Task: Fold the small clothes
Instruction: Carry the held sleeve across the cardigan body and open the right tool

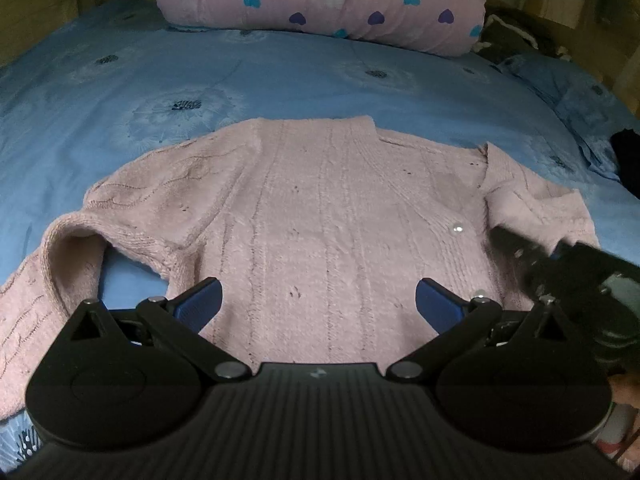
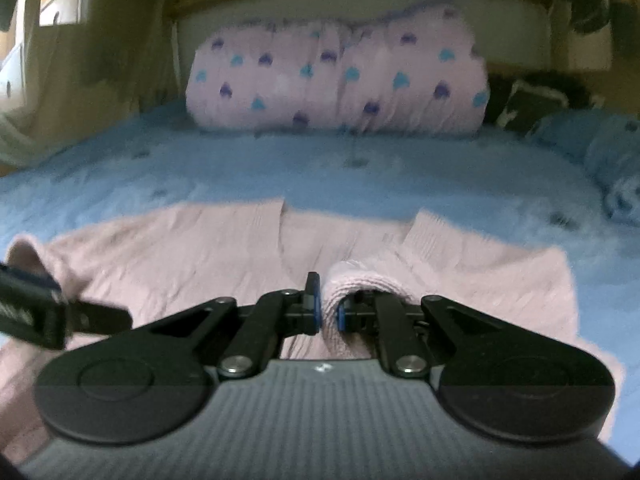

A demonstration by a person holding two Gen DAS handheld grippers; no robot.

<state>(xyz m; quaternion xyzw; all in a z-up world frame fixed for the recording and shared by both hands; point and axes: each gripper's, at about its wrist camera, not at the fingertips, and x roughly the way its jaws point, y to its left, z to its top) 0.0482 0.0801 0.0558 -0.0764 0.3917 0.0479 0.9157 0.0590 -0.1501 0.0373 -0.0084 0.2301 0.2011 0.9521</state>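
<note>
The left gripper (image 1: 319,300) gapes wide above the pink cardigan (image 1: 320,216), gripping nothing. At lower centre of its own view, the right gripper (image 2: 328,314) pinches the cardigan's cuff (image 2: 352,280). No readable writing shows.

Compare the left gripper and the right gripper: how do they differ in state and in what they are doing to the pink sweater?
The left gripper is open, jaws spread wide; the right gripper is shut. The left gripper holds nothing, poised over the body of the pink knit sweater; the right gripper pinches a fold of the sweater between its pads. Both have black frames, blue pads, and face the heart-print quilt across the blue bedsheet.
</note>
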